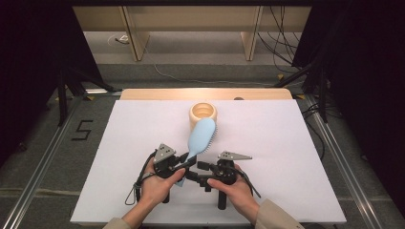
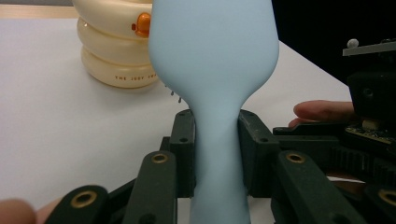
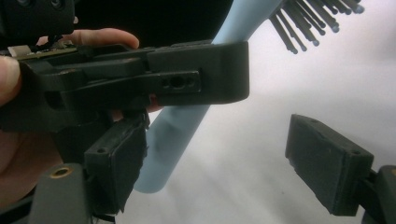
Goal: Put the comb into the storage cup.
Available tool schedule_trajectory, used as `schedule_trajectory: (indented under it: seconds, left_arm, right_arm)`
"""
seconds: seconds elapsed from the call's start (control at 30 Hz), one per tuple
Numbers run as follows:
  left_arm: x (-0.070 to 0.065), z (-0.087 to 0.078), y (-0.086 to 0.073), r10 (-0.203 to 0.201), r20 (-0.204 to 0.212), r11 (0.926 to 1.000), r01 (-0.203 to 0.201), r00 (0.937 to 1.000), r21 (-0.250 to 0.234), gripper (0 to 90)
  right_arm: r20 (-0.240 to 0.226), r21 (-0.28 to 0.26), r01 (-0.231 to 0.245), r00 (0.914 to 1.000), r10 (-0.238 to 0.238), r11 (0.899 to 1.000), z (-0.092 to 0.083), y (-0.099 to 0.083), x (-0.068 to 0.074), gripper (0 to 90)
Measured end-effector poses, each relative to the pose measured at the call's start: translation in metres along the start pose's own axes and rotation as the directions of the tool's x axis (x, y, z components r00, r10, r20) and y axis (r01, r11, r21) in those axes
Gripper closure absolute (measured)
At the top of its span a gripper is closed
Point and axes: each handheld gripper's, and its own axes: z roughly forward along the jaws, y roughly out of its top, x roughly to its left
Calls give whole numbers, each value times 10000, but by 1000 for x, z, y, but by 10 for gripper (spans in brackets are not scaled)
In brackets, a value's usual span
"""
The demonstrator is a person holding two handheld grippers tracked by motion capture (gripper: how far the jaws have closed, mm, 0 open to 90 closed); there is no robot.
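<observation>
Two grippers meet low on the white table [image 1: 119, 157]. At left, the left gripper [image 1: 190, 161] pinches the handle of the blue hairbrush [image 1: 201, 134], its head reaching the cream ringed jar [image 1: 203, 112]. Rightward, the right gripper [image 1: 195, 171] stands spread around the handle's end.

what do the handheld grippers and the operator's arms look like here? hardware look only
Both the left gripper and the right gripper are black, with boxy jaw pads on linkage arms pinned by brass-coloured rivets. Each carries a grey three-cornered plate on top and a black pistol-style handle. A black cable loops from the left one. The person wears beige sleeves.
</observation>
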Motion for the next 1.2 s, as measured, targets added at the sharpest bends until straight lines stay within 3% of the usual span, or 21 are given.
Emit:
schedule_trajectory:
  seconds: [0.8,1.0,1.2]
  left_arm:
    - [-6,3,-2,170,253,9998,-168,9995,-69,692]
    - [-6,3,-2,146,346,9998,-143,9993,-98,692]
    - [-6,3,-2,67,425,9999,-62,9991,-99,692]
  right_arm:
    - [-350,-15,-269,9990,268,9996,8,-1,2,253]
    - [-625,-42,-387,9973,384,9992,8,-2,1,331]
    - [-1063,-232,-350,9938,323,9991,8,-2,1,479]
